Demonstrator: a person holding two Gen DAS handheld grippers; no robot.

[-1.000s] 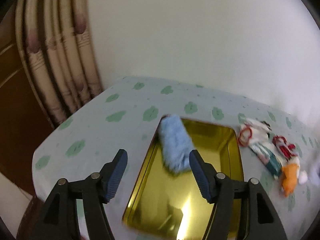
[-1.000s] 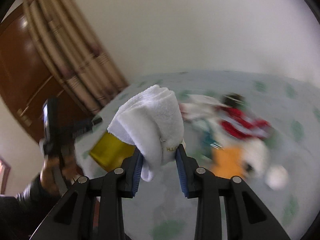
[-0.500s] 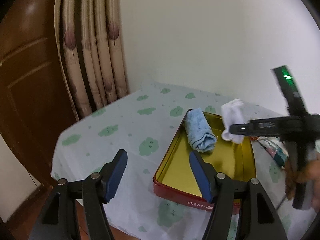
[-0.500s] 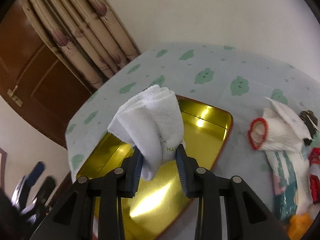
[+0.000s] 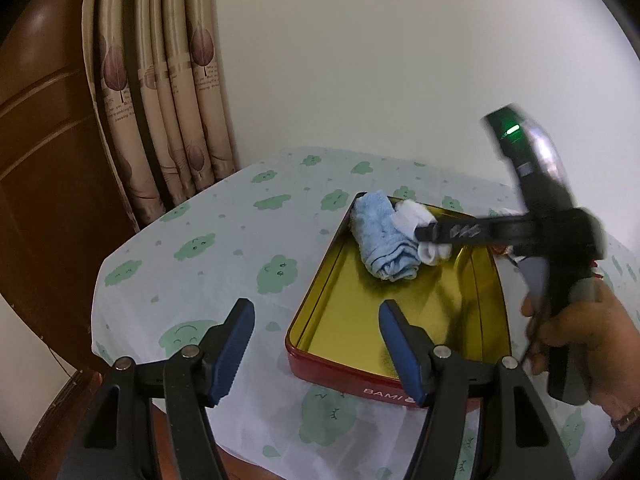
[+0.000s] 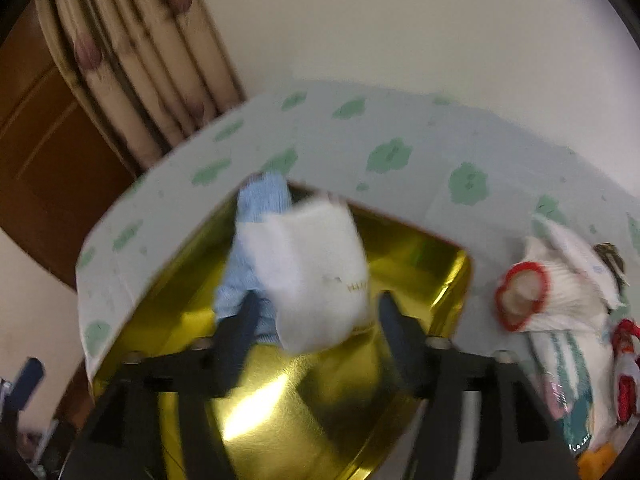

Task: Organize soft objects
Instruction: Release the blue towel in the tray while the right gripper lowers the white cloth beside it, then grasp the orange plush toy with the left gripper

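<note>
Nearest in the left wrist view, the left gripper (image 5: 316,344) stands with its jaws wide apart and nothing between them, poised over the near edge of the table (image 5: 224,248), which is covered by a pale cloth printed with green clouds. Just beyond lies a red tin (image 5: 352,376) with a gold interior, lettered on its near wall. At the tin's far end a rolled blue towel (image 5: 384,244) lies touching a folded white towel (image 5: 416,216) to its right. The right gripper (image 6: 316,320), held in a person's hand (image 5: 580,340), reaches in from the right; its jaws have just been opening, and the white towel sits between the spread pads, loose of them. Farther off stand a striped beige curtain (image 5: 168,92) with leaf motifs, a brown wooden door (image 5: 44,152) at left, and a plain pale wall (image 5: 380,60). The right wrist view, blurred, alone shows a heap of soft items on the cloth right of the tin, including a white sock with a red cuff (image 6: 532,292). Only the left wrist view shows the hand and the tin's lettering.
</note>
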